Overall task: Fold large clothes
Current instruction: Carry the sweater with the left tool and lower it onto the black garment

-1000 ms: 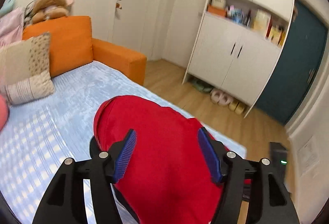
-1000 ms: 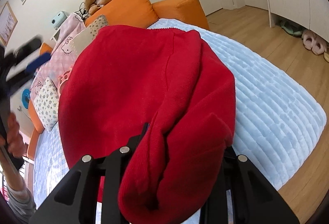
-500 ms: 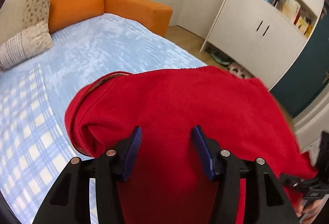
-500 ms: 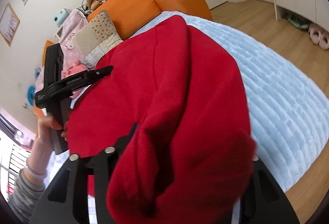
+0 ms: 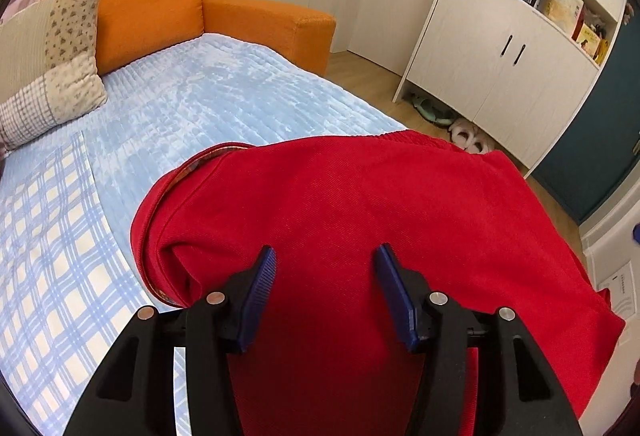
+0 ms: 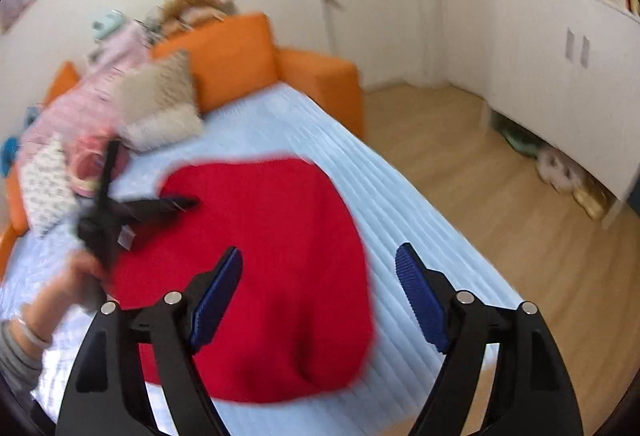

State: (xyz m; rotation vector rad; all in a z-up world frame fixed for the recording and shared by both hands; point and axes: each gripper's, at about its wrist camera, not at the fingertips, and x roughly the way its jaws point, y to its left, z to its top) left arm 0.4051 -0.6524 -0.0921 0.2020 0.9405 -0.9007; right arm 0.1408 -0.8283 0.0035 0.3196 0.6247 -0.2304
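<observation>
Left tongs (image 5: 324, 292): blue pads parted, red garment (image 5: 360, 220) bunched between and under them; pads seem to rest against cloth, but whether they pinch it I cannot tell. Garment lies folded over on blue bed cover (image 5: 192, 104), collar edge at its left, patchwork pillow (image 5: 52, 52) beyond. Right tongs (image 6: 320, 296): jaws opening, nothing between them, lifted clear above garment (image 6: 272, 260). My guess: soft, thick knit, light, limp, sags when lifted, not slippery. Best hold: 2 layers pinched at fold's corners or hem.
</observation>
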